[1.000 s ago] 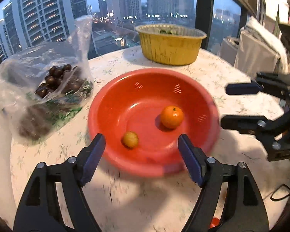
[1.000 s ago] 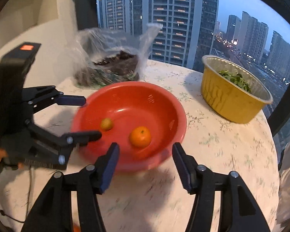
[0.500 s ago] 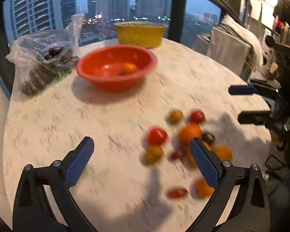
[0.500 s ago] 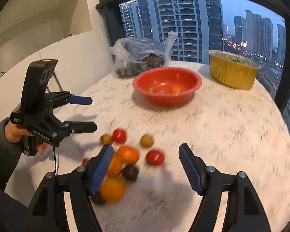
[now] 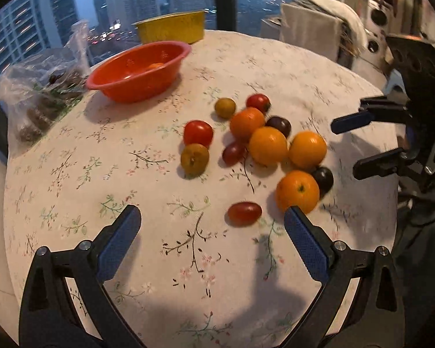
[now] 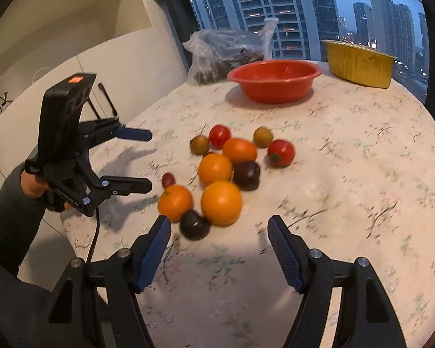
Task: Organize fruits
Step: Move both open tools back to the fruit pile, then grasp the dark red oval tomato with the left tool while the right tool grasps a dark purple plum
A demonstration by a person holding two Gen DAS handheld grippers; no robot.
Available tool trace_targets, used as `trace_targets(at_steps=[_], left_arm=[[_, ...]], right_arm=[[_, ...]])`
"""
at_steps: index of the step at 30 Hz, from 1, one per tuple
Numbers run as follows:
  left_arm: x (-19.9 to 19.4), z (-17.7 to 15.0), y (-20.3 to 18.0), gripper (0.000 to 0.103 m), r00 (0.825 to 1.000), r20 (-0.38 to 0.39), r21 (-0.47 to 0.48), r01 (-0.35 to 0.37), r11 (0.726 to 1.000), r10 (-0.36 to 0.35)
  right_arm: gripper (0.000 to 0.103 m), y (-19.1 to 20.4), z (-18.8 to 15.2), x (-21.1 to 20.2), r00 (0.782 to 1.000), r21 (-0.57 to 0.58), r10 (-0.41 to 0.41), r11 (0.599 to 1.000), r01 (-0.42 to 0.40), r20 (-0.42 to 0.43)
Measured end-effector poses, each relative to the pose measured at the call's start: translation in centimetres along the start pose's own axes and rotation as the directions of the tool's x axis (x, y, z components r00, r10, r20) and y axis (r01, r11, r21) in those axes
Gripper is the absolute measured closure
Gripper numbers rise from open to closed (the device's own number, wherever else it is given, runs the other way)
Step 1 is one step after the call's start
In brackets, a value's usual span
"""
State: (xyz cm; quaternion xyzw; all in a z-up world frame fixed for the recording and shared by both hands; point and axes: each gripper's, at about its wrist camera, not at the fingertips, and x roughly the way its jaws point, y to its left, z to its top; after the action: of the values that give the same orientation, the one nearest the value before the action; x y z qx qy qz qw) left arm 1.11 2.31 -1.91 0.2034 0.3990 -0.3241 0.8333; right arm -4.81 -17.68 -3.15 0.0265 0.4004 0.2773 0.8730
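A pile of loose fruit lies on the flowered table: several oranges (image 5: 268, 145) (image 6: 221, 203), red tomatoes (image 5: 198, 132) (image 6: 281, 152), dark plums (image 5: 323, 178) (image 6: 195, 224) and small yellow-brown fruits (image 5: 195, 159). A red bowl (image 5: 139, 71) (image 6: 274, 79) stands farther back with an orange in it. My left gripper (image 5: 211, 226) (image 6: 149, 159) is open and empty, just short of a small oblong tomato (image 5: 244, 213). My right gripper (image 6: 219, 232) (image 5: 348, 142) is open and empty, just short of the nearest orange and plum.
A yellow foil tub (image 5: 171, 30) (image 6: 361, 63) stands behind the red bowl near the window. A clear plastic bag (image 5: 40, 92) (image 6: 229, 53) of dark fruit lies left of the bowl. The round table's edge (image 5: 5, 191) is close on the left.
Both grippers have pulled back from the red bowl toward the near side of the table. The loose fruit pile has come into view in front of them. Both stay open.
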Motion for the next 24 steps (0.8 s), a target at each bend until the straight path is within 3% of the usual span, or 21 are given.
trace_targets(at_steps=[3, 8, 10, 12, 24], left_arm=[[0.2, 0.0, 0.0, 0.006, 1.000, -0.006, 0.057, 0.009, 0.998, -0.009], [0.9, 0.4, -0.4, 0.029, 0.999, -0.036, 0.127, 0.035, 0.991, -0.031], [1.4, 0.6, -0.5, 0.045, 0.998, -0.051, 0.144, 0.045, 0.988, -0.038], [2.0, 0.7, -0.6, 0.053, 0.996, -0.065, 0.158, 0.063, 0.985, -0.054], [2.8, 0.8, -1.0, 0.059, 0.992, -0.086, 0.216, 0.109, 0.970, -0.093]], right_arm=[[0.038, 0.4, 0.0, 0.7, 1.000, -0.007, -0.018, 1.000, 0.018, -0.017], [0.045, 1.0, 0.2, 1.4, 0.999, -0.029, -0.028, 0.999, 0.027, -0.033], [0.048, 1.4, 0.2, 1.7, 0.999, -0.042, -0.036, 0.999, 0.034, -0.041], [0.050, 1.5, 0.2, 2.0, 0.998, -0.045, -0.041, 0.998, 0.039, -0.051], [0.055, 2.9, 0.1, 2.8, 0.995, -0.089, -0.061, 0.995, 0.054, -0.079]])
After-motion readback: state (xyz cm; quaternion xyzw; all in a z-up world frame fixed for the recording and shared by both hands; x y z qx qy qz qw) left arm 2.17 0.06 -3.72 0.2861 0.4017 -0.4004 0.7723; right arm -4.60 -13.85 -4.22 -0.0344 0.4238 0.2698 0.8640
